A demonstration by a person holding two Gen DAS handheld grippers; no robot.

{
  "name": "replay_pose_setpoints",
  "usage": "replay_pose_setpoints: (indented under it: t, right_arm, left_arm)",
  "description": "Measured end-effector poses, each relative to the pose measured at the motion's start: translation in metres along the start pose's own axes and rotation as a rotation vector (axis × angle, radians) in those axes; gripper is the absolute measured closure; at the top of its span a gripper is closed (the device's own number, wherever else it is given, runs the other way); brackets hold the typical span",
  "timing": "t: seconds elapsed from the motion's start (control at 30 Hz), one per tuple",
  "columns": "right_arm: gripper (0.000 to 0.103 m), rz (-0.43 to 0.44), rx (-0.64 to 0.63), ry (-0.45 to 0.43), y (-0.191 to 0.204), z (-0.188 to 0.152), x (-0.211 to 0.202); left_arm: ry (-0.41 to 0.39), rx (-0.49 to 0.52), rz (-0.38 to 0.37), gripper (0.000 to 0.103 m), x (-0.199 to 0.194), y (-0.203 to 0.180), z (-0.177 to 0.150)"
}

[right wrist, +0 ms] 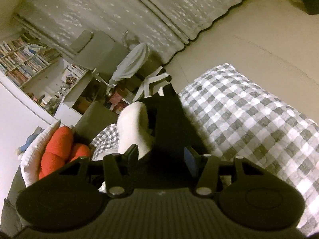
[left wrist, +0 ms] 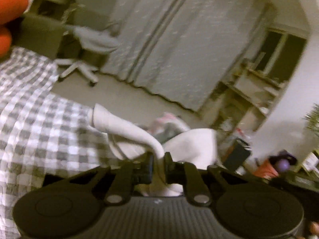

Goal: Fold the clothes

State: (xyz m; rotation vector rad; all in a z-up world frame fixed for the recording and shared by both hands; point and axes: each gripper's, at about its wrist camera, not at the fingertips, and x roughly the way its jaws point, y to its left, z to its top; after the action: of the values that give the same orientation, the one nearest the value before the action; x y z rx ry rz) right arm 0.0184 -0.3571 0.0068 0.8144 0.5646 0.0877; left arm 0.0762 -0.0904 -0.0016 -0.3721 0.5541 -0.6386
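Left claw pinches the white garment over the bed

The left claw is clamped on the white garment above the checked bedspread; the right claw stands apart, cloth beside one finger — better to close it on an edge, then pull both hands apart evenly.

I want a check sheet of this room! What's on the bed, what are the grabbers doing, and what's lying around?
Surface: checked bedspread.
Job's things: white garment, partly lifted off the bed.
Clutter: red cushions; small clothes heap beyond the bed.
Grippers: left hand-held gripper shut on the garment; right hand-held gripper open, pads clear of the cloth.
Cables: nothing seen.
Surroundings: curtain, office chair, bookshelf.
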Motion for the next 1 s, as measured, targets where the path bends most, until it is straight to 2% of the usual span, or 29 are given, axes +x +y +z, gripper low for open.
replay_pose_setpoints:
  t: [0.17, 0.37, 0.6, 0.7, 0.83, 1.0]
  right_arm:
    - [0.048, 0.04, -0.007, -0.019, 0.005, 0.001, -0.01]
    - [0.046, 0.053, -0.016, -0.043, 0.007, 0.002, -0.022]
    - [0.046, 0.07, -0.023, -0.046, 0.009, 0.003, -0.028]
    - [0.046, 0.083, -0.027, -0.033, 0.01, 0.001, -0.029]
    - [0.046, 0.107, -0.02, 0.004, 0.01, -0.003, -0.026]
    - [0.046, 0.096, -0.034, 0.03, 0.013, -0.005, -0.015]
  left_arm:
    - [-0.01, 0.121, -0.135, 0.092, -0.033, -0.029, -0.012]
    - [0.046, 0.196, -0.258, 0.093, -0.054, -0.056, -0.033]
    - [0.131, 0.223, -0.392, 0.094, -0.065, -0.073, -0.052]
    - [0.164, 0.224, -0.453, 0.099, -0.065, -0.076, -0.061]
    - [0.19, 0.259, -0.461, 0.101, -0.063, -0.081, -0.073]
    - [0.218, 0.249, -0.465, 0.101, -0.06, -0.074, -0.077]
